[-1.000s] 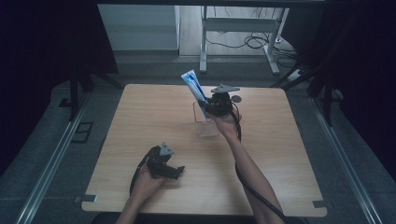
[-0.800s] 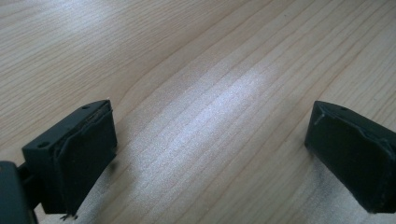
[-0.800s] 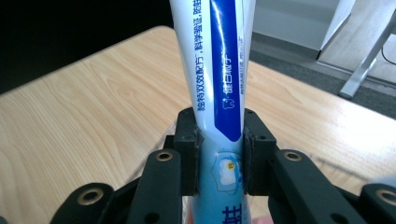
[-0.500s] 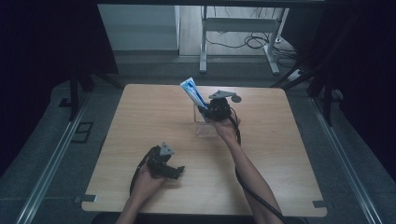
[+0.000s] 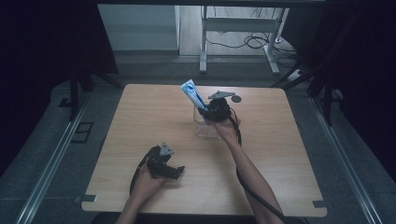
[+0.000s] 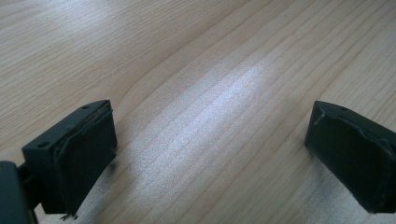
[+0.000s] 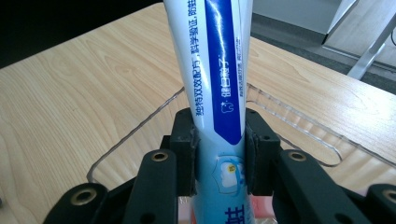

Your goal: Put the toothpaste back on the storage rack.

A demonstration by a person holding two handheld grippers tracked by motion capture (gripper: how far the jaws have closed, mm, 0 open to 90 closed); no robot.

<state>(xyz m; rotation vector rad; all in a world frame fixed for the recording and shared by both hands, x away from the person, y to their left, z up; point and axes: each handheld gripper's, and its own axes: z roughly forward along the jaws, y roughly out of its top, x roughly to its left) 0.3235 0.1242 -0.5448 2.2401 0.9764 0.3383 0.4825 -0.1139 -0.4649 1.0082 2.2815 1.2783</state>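
A blue and white toothpaste tube (image 5: 191,92) (image 7: 224,70) stands tilted, its top leaning to the far left, with its lower end in a clear plastic container (image 5: 206,129) (image 7: 299,122) at the table's middle back. My right gripper (image 5: 206,111) (image 7: 219,136) is shut on the tube's lower part, a pad pressing on each side; its jaws have just been opening slightly with the tube still between them. My left gripper (image 5: 175,171) (image 6: 210,154) rests open on the bare wood near the front edge, with nothing between its pads.
The wooden table (image 5: 140,121) has a small dark round thing (image 5: 236,98) lying behind the right gripper. A metal frame and cables stand on the floor beyond the table's far edge.
My right gripper has shifted a little toward the near side and downward with the tube, closer over the clear container. The left gripper has stayed put.
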